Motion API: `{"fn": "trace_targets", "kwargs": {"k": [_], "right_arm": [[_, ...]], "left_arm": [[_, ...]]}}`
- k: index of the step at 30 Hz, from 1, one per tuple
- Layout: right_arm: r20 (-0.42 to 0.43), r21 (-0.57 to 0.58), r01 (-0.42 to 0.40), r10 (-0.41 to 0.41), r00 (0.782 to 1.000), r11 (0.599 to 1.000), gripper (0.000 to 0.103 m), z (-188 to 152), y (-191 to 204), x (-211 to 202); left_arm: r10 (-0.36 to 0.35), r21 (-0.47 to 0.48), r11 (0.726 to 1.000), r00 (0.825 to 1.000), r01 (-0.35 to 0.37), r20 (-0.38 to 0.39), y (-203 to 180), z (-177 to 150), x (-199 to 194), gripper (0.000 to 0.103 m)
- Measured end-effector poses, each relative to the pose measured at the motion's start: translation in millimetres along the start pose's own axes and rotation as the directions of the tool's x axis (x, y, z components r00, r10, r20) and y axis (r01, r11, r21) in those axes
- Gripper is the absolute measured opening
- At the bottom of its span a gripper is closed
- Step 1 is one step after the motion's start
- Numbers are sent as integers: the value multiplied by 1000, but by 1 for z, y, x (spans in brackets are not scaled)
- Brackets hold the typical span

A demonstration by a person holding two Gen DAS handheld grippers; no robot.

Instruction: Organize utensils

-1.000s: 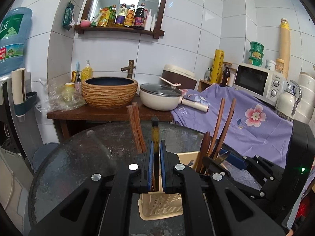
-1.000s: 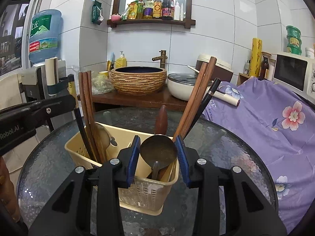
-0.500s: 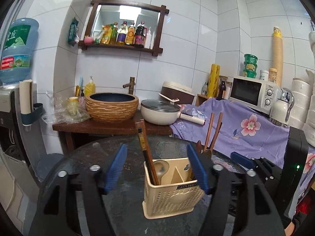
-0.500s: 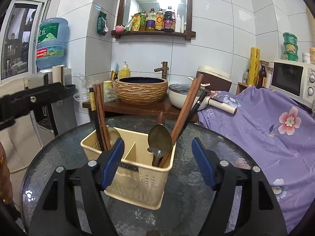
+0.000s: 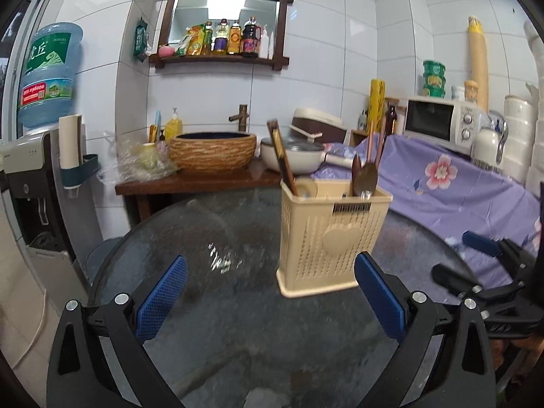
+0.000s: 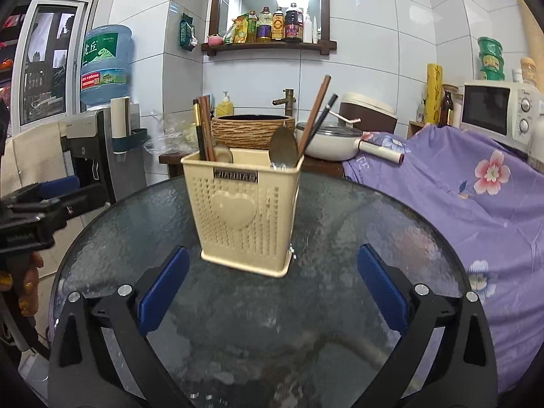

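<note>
A cream plastic utensil holder [image 5: 329,234] [image 6: 246,217] with a heart on its front stands upright on the round glass table [image 5: 217,306] [image 6: 340,238]. It holds brown chopsticks [image 6: 205,129] at its left, a metal spoon [image 6: 284,149] and more chopsticks [image 6: 314,115] at its right. My left gripper [image 5: 270,294] is open and empty, in front of the holder and slightly left of it. My right gripper [image 6: 272,285] is open and empty, in front of the holder.
Behind the table a wooden stand carries a woven basin [image 6: 253,131] and a white pan [image 6: 331,142]. A purple flowered cloth [image 6: 459,183] covers the counter at right, with a microwave [image 6: 499,108]. A water dispenser [image 6: 98,129] stands at left.
Both grippers let go of utensils, opened wide and drew back from the holder. The chopsticks and spoon now stand in the holder.
</note>
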State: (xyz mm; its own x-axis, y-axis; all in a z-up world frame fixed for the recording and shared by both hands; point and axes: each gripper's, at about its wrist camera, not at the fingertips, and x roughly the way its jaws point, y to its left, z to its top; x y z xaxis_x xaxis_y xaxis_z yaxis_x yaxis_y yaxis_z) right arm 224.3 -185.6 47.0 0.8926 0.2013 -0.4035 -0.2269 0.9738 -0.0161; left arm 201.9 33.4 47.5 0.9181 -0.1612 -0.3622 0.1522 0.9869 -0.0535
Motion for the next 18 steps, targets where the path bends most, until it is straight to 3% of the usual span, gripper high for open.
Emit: {"fn": "trace_targets", "kwargs": {"k": [6, 11, 18], "right_arm": [[-34, 35, 14, -13, 999, 999, 97, -48, -1, -24], [-62, 106, -25, 32, 998, 994, 97, -74, -8, -49], [30, 72, -53, 51, 998, 996, 97, -85, 1, -96]], "left_arm": [[21, -3, 1000, 999, -21, -44, -4, -39, -17, 97], [11, -10, 1000, 997, -12, -79, -10, -62, -37, 97], [5, -39, 999, 995, -9, -102, -17, -83, -63, 97]]}}
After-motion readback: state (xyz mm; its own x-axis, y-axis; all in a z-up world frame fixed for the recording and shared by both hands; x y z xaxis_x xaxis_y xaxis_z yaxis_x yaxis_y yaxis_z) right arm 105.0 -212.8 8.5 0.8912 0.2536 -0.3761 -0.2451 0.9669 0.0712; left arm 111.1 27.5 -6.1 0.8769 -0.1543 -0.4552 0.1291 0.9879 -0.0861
